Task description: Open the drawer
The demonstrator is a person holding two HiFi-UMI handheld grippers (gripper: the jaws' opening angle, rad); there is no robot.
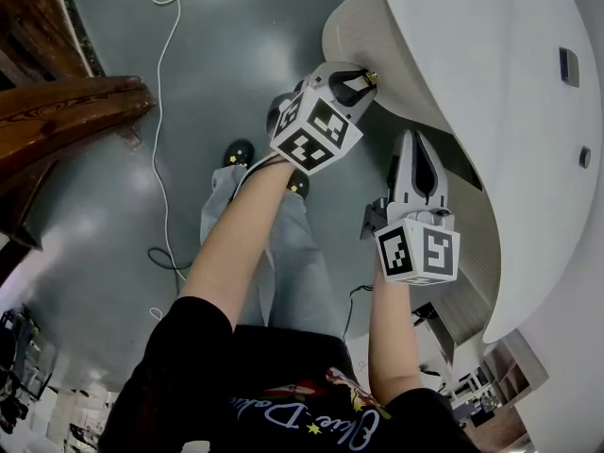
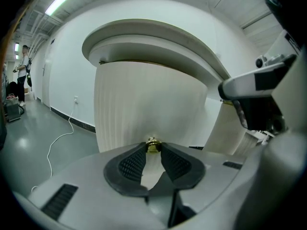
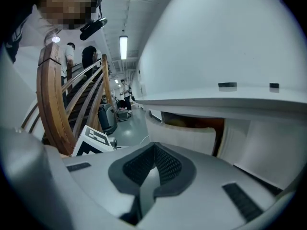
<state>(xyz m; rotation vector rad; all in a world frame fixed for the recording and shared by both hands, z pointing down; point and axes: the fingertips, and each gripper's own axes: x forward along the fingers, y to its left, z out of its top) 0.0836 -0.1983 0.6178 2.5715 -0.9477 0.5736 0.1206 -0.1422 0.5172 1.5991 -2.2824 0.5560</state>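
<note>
The drawer (image 1: 347, 32) is the curved, ribbed white front under the white counter top (image 1: 491, 83). In the right gripper view the drawer (image 3: 184, 139) stands out a little from the counter, with a dark wooden gap (image 3: 194, 122) behind it. A small brass knob (image 2: 153, 144) sits on the ribbed front (image 2: 144, 104), and my left gripper (image 2: 153, 150) is shut on it between its pad tips. The head view shows the left gripper (image 1: 364, 79) at the knob (image 1: 372, 76). My right gripper (image 1: 416, 138) hangs beside the counter edge, jaws shut on nothing (image 3: 154, 146).
A white cable (image 1: 159, 111) trails over the grey floor. A curved wooden railing (image 1: 66, 111) stands to the left, seen close in the right gripper view as the railing (image 3: 50, 104). My legs and shoes (image 1: 238, 151) are below the grippers. People stand far down the corridor (image 2: 21, 66).
</note>
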